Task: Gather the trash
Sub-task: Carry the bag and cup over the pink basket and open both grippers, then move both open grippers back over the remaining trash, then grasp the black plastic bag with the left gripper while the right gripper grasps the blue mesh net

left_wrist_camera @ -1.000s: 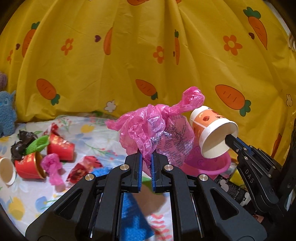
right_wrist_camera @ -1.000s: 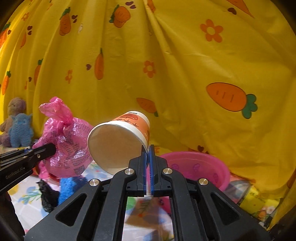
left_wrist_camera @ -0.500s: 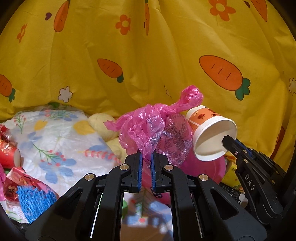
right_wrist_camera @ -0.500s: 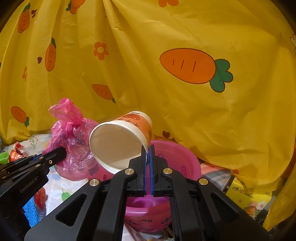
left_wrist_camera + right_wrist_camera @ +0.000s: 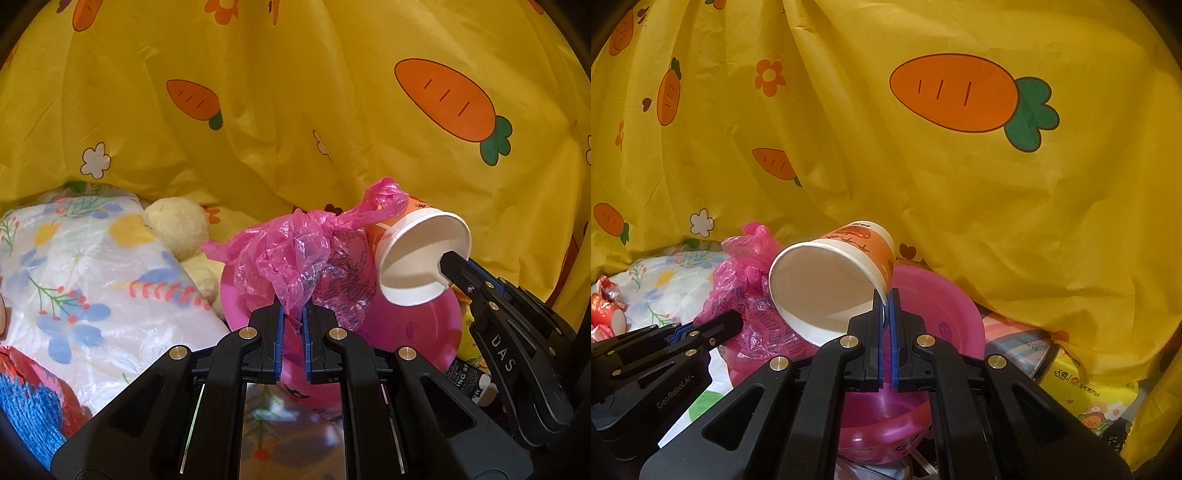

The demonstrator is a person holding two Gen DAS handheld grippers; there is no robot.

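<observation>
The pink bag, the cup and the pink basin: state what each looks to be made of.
Pink bag: thin plastic film, glossy and translucent; it crinkles, and print shows through it.
Cup: likely paper, with a matte white inside, a rolled rim and an orange printed outside.
Pink basin: apparently moulded hard plastic, smooth with a soft sheen and an even rim.

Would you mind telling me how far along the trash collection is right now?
Done: nothing shows inside the pink basin yet, though its bottom is partly hidden. In hand: the left tool is shut on the pink bag and the right tool is shut on the paper cup, both held over the basin. Left: release both there, then fetch the red cup and wrappers.
</observation>
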